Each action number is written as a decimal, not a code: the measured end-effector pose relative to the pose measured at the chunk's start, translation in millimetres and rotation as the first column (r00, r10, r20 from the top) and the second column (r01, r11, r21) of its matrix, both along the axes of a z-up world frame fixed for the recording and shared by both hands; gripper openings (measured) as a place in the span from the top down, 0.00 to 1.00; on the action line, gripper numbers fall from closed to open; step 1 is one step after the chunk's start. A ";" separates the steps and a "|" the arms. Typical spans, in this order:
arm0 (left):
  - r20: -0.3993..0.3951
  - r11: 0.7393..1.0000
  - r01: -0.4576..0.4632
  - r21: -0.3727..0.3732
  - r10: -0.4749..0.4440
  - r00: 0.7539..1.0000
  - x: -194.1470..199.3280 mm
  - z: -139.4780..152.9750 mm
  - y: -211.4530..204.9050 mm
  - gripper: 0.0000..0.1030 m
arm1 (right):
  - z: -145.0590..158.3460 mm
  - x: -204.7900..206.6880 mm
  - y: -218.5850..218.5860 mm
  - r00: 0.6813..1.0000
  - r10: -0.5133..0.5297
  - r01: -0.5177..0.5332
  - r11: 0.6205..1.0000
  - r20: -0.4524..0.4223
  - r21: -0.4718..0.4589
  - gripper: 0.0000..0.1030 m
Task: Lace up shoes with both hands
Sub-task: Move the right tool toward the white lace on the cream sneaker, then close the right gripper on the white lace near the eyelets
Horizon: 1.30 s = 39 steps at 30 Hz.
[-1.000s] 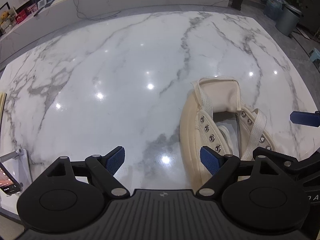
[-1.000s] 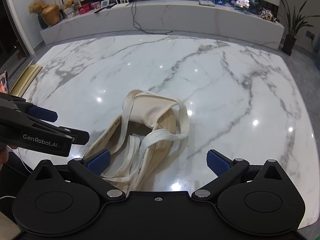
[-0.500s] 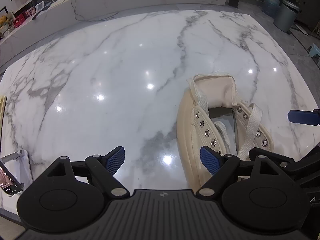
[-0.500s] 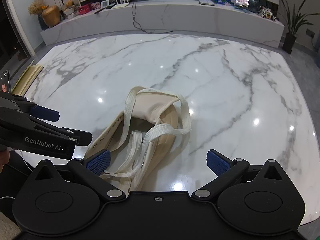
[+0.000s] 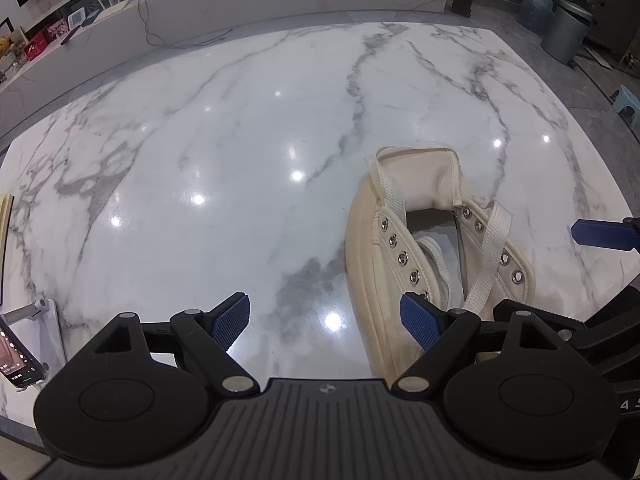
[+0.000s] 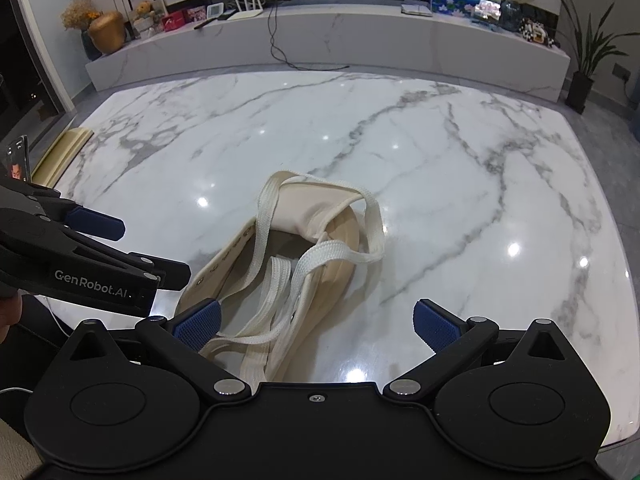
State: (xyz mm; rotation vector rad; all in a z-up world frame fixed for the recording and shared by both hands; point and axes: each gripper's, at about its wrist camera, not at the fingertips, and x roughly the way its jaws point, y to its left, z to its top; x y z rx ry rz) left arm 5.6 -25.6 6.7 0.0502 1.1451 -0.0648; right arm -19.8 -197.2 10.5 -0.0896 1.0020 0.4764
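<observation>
While both tools hang low over the near edge of the marble table, nothing is gripped yet. Far left in the left wrist view, a phone leans on a small stand at the table edge, screen lit but too small to read. Moving right, the left gripper has its blue-padded fingers spread wide over bare marble, the right-hand pad sitting just at the shoe's near side. And there's the shoe: a cream canvas sneaker resting on the table's right half, its tongue flipped up and away, silver eyelets lining both flaps. The flat white lace is loose, one strand trailing over the right flap, another bunched inside the opening.

Over to the right wrist view: at the left edge the other tool's body reads "GenRobot.AI" in pale letters. The right gripper is splayed open as well, its left pad hovering right by the shoe's opening, the right pad over empty marble. From here the lace loops slackly around the raised tongue and crosses over the opening, drooping past the sole's far side.
</observation>
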 end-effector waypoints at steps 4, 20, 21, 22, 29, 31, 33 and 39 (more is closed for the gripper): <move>-0.001 1.000 0.001 0.000 -0.001 1.000 -1.8 -0.6 -0.5 0.20 | 2.1 -3.9 0.3 1.000 0.019 -0.019 1.000 0.010 0.018 0.01; 0.005 0.994 0.097 -0.052 -0.097 0.995 -1.5 -3.7 -12.2 0.44 | 1.4 -27.8 15.7 0.971 0.230 -0.227 0.973 0.070 -0.041 0.12; 0.004 0.994 0.097 -0.054 -0.097 0.995 -1.6 -3.2 -12.0 0.45 | 1.6 -28.9 16.9 0.967 0.243 -0.240 0.970 0.074 -0.044 0.12; 0.010 0.993 0.099 -0.060 -0.098 0.995 -2.2 -1.1 -11.7 0.45 | 2.1 -30.0 18.0 0.963 0.258 -0.255 0.966 0.081 -0.047 0.12; 0.021 0.985 0.127 -0.115 -0.125 0.992 1.0 5.6 -13.0 0.44 | 5.7 -32.9 28.8 0.912 0.393 -0.391 0.919 0.117 -0.043 0.23; 0.009 0.985 0.132 -0.114 -0.131 0.991 2.8 2.1 -14.2 0.44 | 3.0 -31.2 33.0 0.907 0.408 -0.405 0.913 0.107 -0.051 0.29; 0.000 0.985 0.132 -0.111 -0.133 0.991 4.3 -1.3 -14.0 0.44 | -5.6 -26.2 37.6 0.908 0.412 -0.409 0.911 0.068 -0.057 0.45; -0.024 0.991 0.106 -0.083 -0.108 0.994 8.8 -5.6 -5.9 0.48 | -20.2 -11.5 42.4 0.923 0.385 -0.384 0.922 0.016 -0.044 0.48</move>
